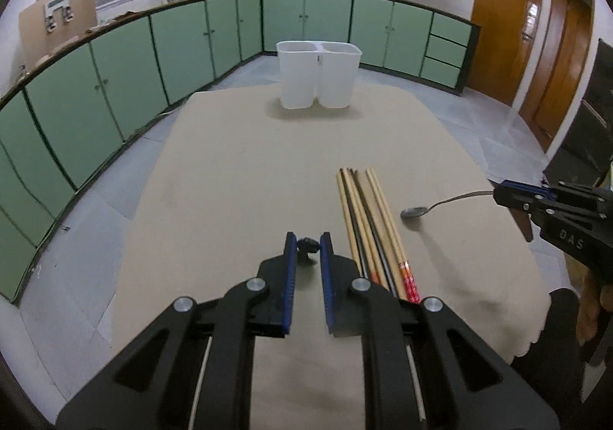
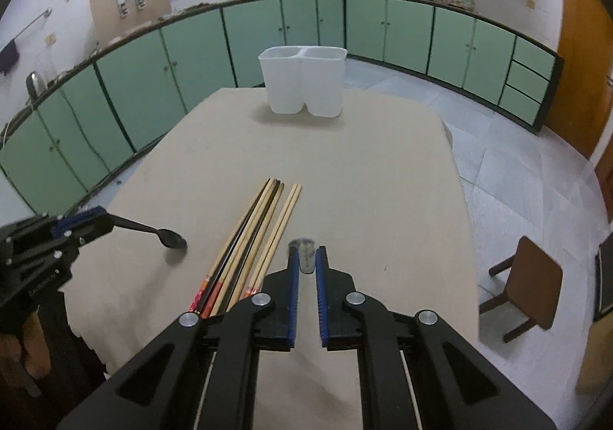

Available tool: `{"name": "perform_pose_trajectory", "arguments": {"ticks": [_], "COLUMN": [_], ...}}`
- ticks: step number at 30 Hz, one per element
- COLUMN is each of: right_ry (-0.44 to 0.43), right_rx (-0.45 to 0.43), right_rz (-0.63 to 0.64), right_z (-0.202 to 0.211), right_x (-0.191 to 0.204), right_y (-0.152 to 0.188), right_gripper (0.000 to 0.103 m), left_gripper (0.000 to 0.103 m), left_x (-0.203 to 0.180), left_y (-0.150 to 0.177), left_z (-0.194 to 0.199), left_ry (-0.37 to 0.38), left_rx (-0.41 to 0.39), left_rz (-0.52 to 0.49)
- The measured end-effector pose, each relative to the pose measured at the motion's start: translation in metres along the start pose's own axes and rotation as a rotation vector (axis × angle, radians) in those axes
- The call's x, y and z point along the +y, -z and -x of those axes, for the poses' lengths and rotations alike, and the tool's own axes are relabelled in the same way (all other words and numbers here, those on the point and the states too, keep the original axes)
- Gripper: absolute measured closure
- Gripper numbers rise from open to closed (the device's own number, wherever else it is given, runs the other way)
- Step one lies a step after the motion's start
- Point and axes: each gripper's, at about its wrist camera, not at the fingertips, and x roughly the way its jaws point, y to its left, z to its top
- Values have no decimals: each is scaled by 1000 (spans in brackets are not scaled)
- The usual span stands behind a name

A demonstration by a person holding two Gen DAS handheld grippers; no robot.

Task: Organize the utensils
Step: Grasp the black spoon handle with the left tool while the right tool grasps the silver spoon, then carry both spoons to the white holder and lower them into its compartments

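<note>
A white two-compartment holder point(image 1: 318, 76) point(image 2: 303, 79) stands at the table's far end. Several chopsticks point(image 1: 367, 223) point(image 2: 253, 238) lie side by side on the beige table. My left gripper point(image 1: 308, 240) is shut on a black spoon point(image 1: 308, 246); in the right wrist view its bowl point(image 2: 172, 238) hangs just above the table, left of the chopsticks. My right gripper point(image 2: 306, 252) is shut on a metal spoon point(image 2: 305, 255); in the left wrist view its bowl point(image 1: 414, 213) points left near the table, right of the chopsticks.
The beige table point(image 1: 249, 169) fills the middle. Green cabinets point(image 1: 115, 85) run along the back and left. A brown wooden chair point(image 2: 530, 282) stands right of the table. Wooden doors point(image 1: 505, 16) are at the far right.
</note>
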Motion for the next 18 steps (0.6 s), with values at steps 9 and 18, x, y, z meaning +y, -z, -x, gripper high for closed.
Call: {"name": "perform_pose_trajectory", "arguments": {"ticks": [9, 18], "right_ry": [-50, -52], "right_rx": [98, 94], "right_rz": [49, 93], "right_z": [-1, 12], "right_x": [-14, -16], "right_y": [-42, -86], "right_gripper": [95, 95], "left_gripper": [92, 92], "left_x": [9, 1], "left_y": [-43, -92], "left_z": [1, 13], "left_ry": [84, 88], "left_rx": [43, -3], "left_rz": [-16, -82]}}
